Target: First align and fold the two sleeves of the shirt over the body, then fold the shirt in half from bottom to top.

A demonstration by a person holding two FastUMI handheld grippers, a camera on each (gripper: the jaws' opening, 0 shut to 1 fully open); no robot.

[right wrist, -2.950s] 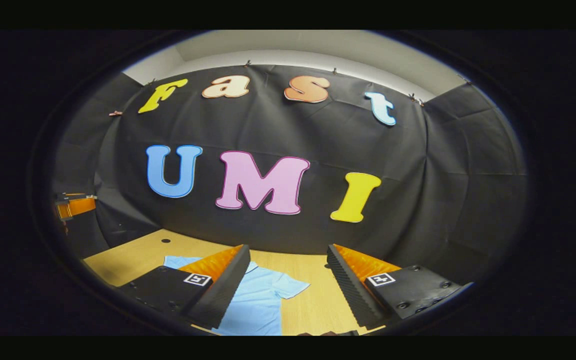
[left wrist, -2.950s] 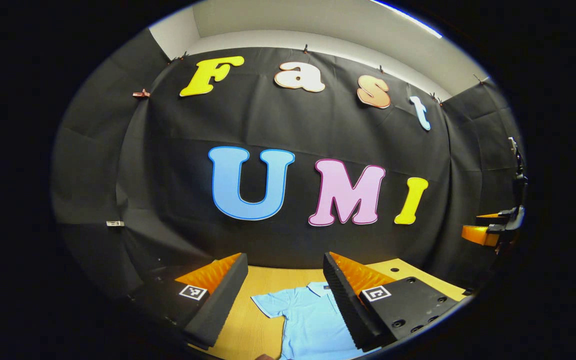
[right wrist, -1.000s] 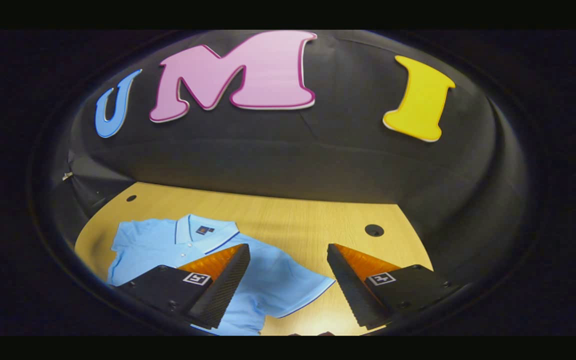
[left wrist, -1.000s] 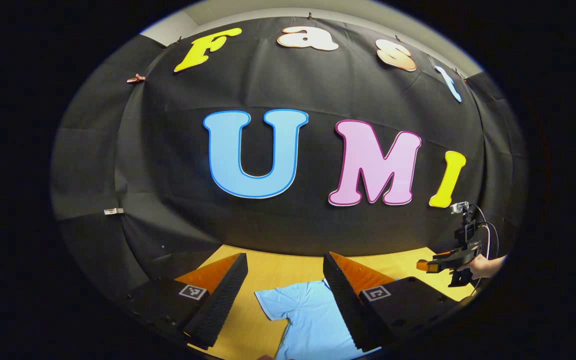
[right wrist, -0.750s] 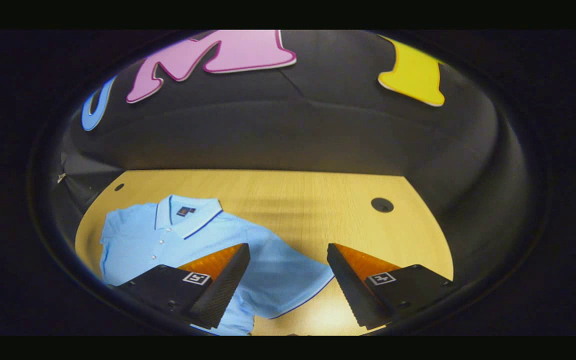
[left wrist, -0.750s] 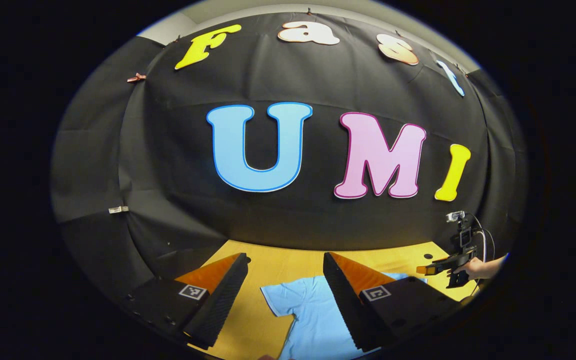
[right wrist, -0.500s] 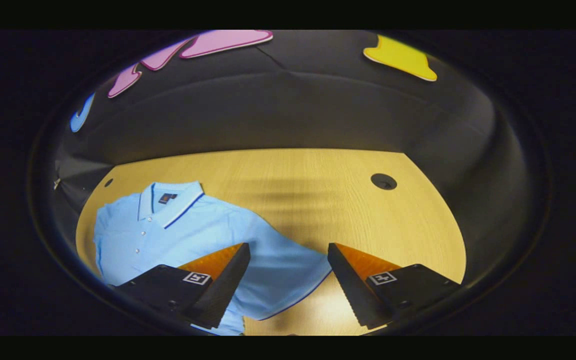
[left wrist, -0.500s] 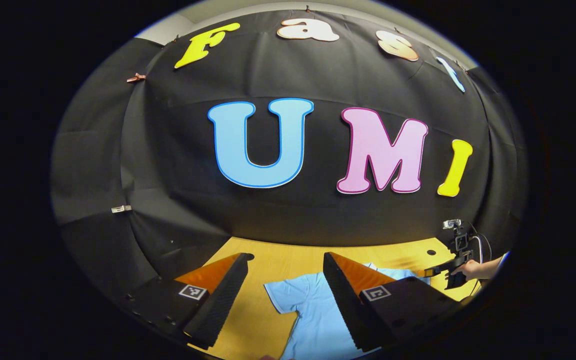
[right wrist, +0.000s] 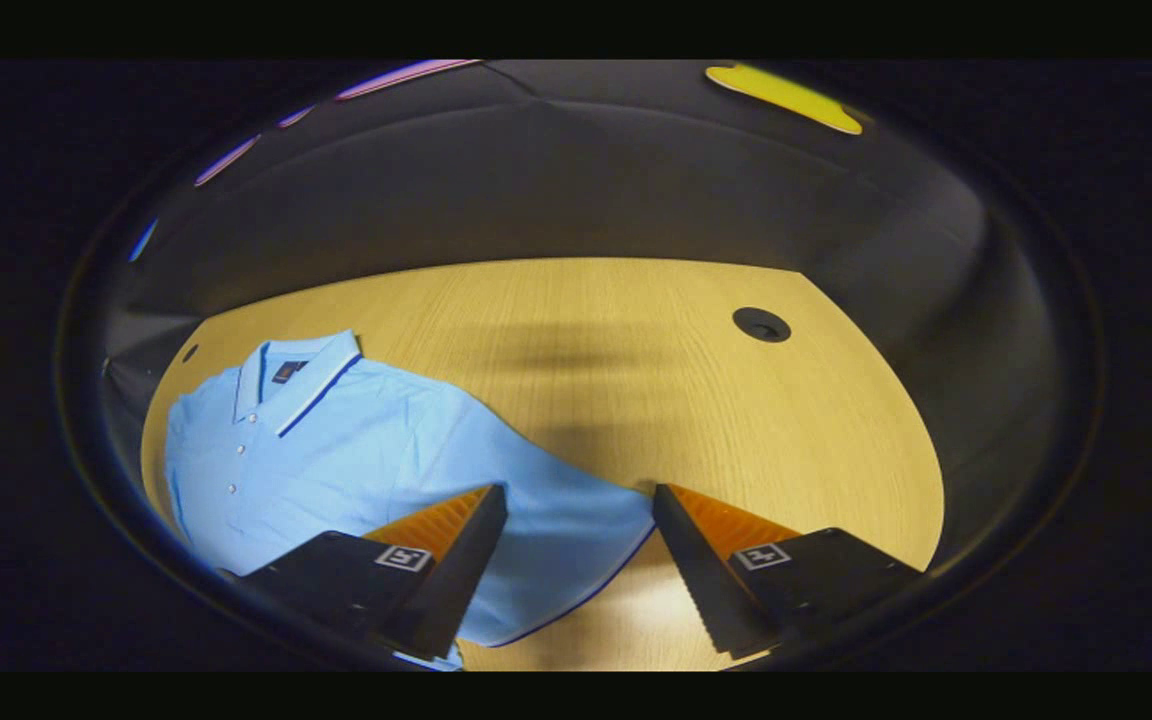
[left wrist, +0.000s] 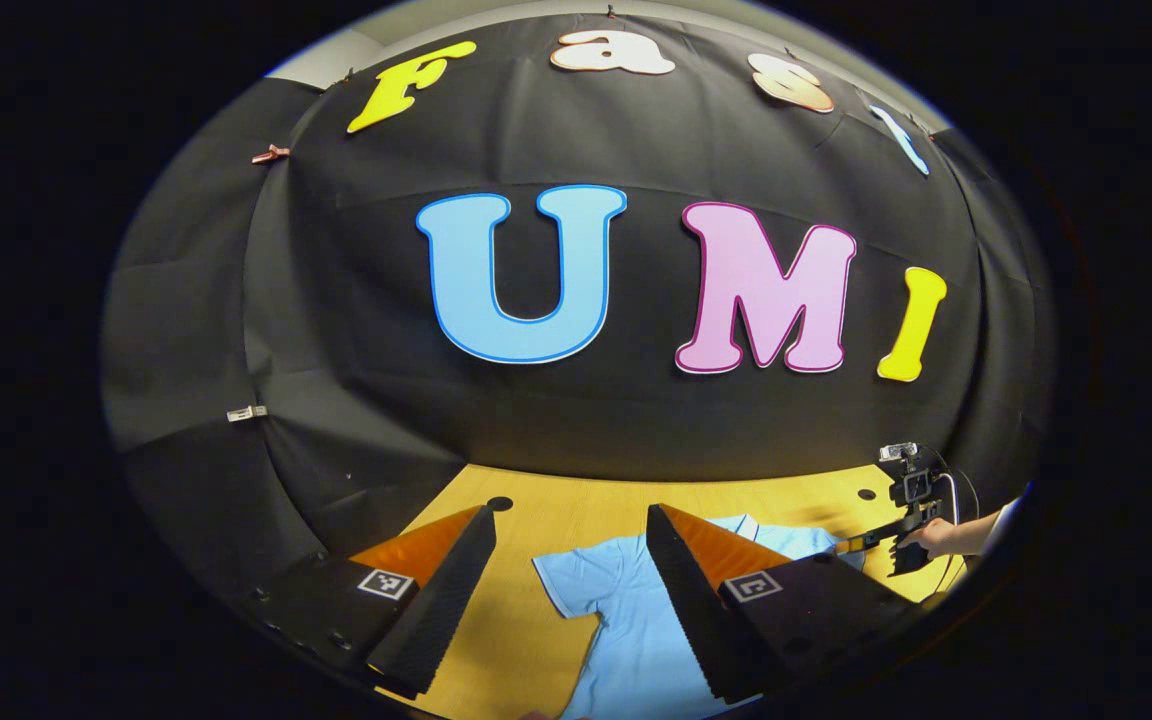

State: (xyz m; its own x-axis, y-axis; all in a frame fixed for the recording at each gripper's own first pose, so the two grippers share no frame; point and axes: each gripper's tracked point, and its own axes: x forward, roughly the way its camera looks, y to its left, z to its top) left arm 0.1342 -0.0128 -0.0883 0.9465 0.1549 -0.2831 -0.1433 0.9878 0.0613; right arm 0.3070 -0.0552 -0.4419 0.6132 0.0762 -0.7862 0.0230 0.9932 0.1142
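Surface: one pale wooden surface [right wrist: 636, 400] inside a booth walled with black cloth [left wrist: 336, 330]; round cable holes are set into it, one dark hole [right wrist: 761, 324] at the far right in the right gripper view.
Shirt: one light blue polo shirt [right wrist: 356, 450] lying flat on the surface, front up, collar [right wrist: 301, 385] with a dark stripe toward the far edge, small buttons down the placket. In the left gripper view the shirt [left wrist: 626, 620] lies between and beyond that gripper's two fingers.
Sleeves: two, both spread out to the sides, neither folded over the body; the right sleeve [right wrist: 576, 540] ends in a dark-edged cuff.
Left gripper: the left gripper [left wrist: 561, 530] is above the surface with its jaws wide apart and nothing between them; the left sleeve [left wrist: 576, 580] lies just beyond the gap.
Right gripper: the right gripper [right wrist: 578, 505] has its jaws wide apart and holds nothing; the right sleeve lies in the gap between the fingers. From the left gripper view, the right gripper [left wrist: 881, 542] shows far off at the right, held by a hand [left wrist: 936, 538].
Change: three seconds ago both cameras looked mostly at the wall and the shirt was a strip at the bottom; since then the right gripper has tipped down and come close over the right sleeve, and the left has moved nearer the surface.
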